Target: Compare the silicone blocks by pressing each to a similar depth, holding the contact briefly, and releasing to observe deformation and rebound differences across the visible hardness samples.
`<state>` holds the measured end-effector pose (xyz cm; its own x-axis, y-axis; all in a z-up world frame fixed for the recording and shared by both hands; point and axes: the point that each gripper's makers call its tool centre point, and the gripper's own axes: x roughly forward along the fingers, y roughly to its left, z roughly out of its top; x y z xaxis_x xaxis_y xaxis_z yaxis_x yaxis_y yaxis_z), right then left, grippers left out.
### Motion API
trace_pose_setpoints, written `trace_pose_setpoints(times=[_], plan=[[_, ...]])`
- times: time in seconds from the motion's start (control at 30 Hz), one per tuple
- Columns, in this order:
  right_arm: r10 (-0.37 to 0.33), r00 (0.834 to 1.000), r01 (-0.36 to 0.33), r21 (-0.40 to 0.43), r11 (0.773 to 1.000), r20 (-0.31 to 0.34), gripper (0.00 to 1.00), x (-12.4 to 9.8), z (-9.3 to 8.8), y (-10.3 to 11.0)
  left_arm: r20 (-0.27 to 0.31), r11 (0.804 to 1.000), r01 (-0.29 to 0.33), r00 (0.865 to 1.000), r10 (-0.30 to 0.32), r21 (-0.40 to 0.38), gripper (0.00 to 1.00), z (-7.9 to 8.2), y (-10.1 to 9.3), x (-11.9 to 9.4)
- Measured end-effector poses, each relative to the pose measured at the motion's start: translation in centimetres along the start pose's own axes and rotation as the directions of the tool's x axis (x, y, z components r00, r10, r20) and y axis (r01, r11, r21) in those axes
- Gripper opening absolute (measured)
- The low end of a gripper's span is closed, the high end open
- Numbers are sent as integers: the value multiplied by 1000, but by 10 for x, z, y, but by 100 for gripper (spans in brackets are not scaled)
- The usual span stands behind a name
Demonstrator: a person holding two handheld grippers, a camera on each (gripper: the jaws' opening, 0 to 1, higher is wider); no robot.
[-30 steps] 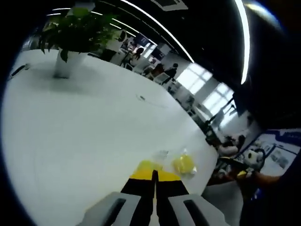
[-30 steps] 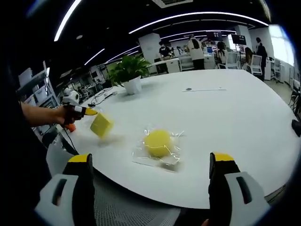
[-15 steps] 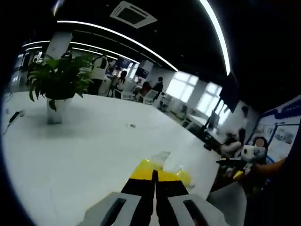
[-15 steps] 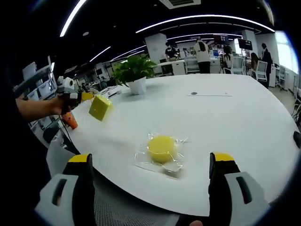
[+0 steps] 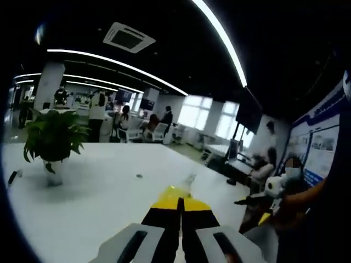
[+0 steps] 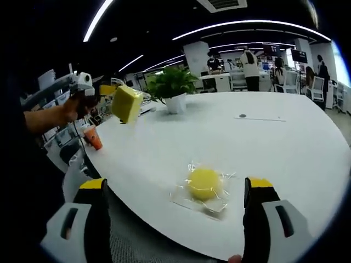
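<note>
Left hand-held gripper (image 6: 107, 89) clamps yellow block (image 6: 126, 103); right hand-held gripper (image 6: 179, 193) gapes, empty.

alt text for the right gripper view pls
The left gripper holds a yellow block up in the air above a white table. A round yellow piece in a clear wrapper lies between the right gripper's open jaws, with a potted plant behind.
</note>
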<state>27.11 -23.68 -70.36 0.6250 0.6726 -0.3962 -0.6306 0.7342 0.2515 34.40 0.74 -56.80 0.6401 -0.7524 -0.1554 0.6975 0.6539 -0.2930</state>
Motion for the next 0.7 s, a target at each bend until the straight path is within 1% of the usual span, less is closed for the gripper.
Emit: trace_pose_setpoints(times=[0.1,0.2,0.27,0.33,0.4,0.47,0.53,0.57,0.63,0.7], plan=[[24,999,-24,-9,1000,32,96,5,19,4,20,999,37,999,-37,4,0,9,-11,0],[68,996,-64,-68,996,58,96,12,38,10,34,997,70,997,-70,26,0,16,-24,1],[94,993,-88,-86,992,70,96,16,49,12,39,996,82,996,-83,34,0,21,-31,1],[112,990,-103,-103,989,83,96,19,58,15,49,995,93,994,-95,37,0,25,-36,1],[141,987,-131,-117,984,78,96,24,64,20,55,994,104,993,-106,41,0,29,-40,0],[165,983,-153,-144,978,78,96,28,71,24,68,991,125,989,-127,39,0,33,-44,0],[188,979,-174,-151,973,81,96,31,76,28,79,988,149,985,-151,32,0,37,-52,-1],[211,974,-197,-156,968,84,96,32,81,34,81,987,155,984,-157,36,0,38,-55,-1],[235,967,-217,-165,962,95,96,34,87,41,82,984,175,981,-177,38,0,41,-61,-1],[290,951,-266,-187,946,113,96,37,95,55,94,976,213,972,-217,50,0,44,-73,-2]])
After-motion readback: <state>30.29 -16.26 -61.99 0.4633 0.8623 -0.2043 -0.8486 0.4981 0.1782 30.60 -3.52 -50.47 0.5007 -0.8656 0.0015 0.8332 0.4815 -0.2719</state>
